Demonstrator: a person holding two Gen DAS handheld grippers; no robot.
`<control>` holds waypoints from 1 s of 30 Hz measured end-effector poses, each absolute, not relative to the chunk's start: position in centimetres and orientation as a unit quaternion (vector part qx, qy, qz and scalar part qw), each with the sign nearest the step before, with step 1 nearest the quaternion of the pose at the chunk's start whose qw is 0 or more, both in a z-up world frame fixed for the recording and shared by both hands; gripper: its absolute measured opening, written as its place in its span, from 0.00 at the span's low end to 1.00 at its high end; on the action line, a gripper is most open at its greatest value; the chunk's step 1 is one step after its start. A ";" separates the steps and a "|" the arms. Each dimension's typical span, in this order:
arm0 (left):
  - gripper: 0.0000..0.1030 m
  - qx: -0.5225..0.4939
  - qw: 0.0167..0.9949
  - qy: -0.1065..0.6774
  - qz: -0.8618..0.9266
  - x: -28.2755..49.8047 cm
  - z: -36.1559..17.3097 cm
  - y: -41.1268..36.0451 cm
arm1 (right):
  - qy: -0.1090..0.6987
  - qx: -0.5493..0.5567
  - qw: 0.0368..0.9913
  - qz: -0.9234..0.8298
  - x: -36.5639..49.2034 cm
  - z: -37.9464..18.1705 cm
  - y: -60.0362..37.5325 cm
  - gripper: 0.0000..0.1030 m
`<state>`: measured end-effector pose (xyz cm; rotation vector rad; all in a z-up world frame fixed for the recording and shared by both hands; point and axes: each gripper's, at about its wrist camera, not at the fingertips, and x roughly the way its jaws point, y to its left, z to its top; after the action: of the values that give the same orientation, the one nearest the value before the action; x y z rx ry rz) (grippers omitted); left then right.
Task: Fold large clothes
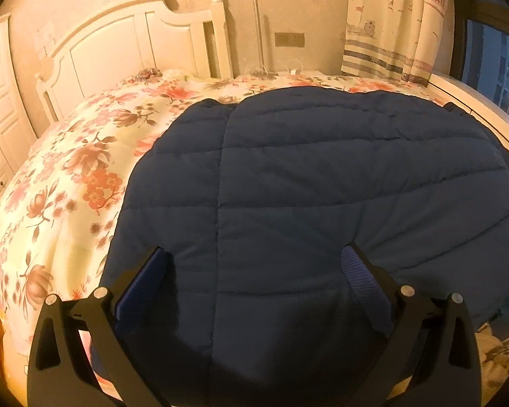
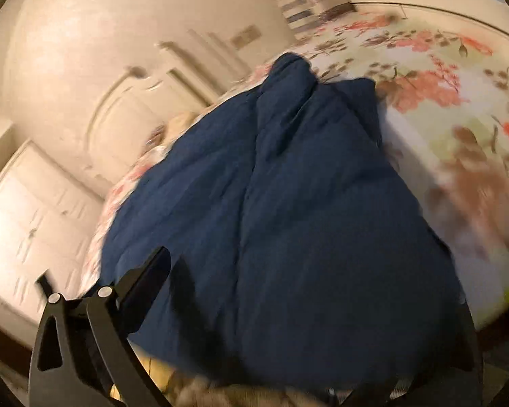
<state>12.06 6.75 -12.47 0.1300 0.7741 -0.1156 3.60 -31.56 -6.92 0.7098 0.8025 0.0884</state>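
Left gripper (image 1: pixel 254 264): fingers spread wide, nothing between them; it hovers over the near edge of the jacket, the pads (image 1: pixel 142 285) just above or brushing the cloth; contact cannot be settled.

Right gripper (image 2: pixel 281 271): only the left finger (image 2: pixel 146 278) shows clearly; the right one is hidden behind dark cloth at the frame edge. Released or clenched: cannot tell. View is motion-blurred and tilted.

Jacket (image 1: pixel 315 183): large navy quilted garment, spread on the bed, lying mostly flat in the left wrist view, stitched panels visible. In the right wrist view the same jacket (image 2: pixel 281 203) shows a raised ridge running lengthwise toward its far end, so part of it is bunched or lifted.

Bedspread (image 1: pixel 68 176): floral, pink and brown on pale ground, under the jacket and bare on both sides of it.

Far field: white headboard (image 1: pixel 129 40) against the wall, patterned curtain (image 1: pixel 393 20) at the far right, window (image 1: pixel 492 68) beside it.

Progress (judgement): early. The jacket looks laid out; no finished, squared fold is visible. The far dark flap at the right edge may be a sleeve, unclear.

Remaining (judgement): take a firm hold on an edge, bring the sides or sleeves inward, fold the length over, flatten the ridge.
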 end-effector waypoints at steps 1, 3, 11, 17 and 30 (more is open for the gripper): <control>0.96 0.054 0.921 0.382 -0.062 12.2 -11.9 6.9 | 0.375 0.349 0.858 0.030 3.8 -7.0 -31.6 0.93; 0.96 0.039 0.922 0.377 -0.078 12.4 -10.5 6.7 | 0.351 0.351 0.868 0.023 3.8 -6.6 -31.2 0.73; 0.98 0.081 0.917 0.389 -0.049 23.7 -7.7 -2.0 | 0.250 0.272 0.928 0.045 0.8 -3.0 -29.9 0.38; 0.86 0.100 0.888 0.447 -0.050 28.5 -9.9 -5.0 | 0.226 0.204 0.951 0.053 0.0 0.3 -28.7 0.38; 0.93 0.119 0.891 0.393 -0.195 5.2 -12.0 1.9 | 0.148 0.011 0.980 0.131 0.3 8.6 -15.9 0.39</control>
<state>5.18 1.89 -12.02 0.2480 0.8162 -0.4057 0.29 -15.94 8.61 0.0225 0.2982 0.2639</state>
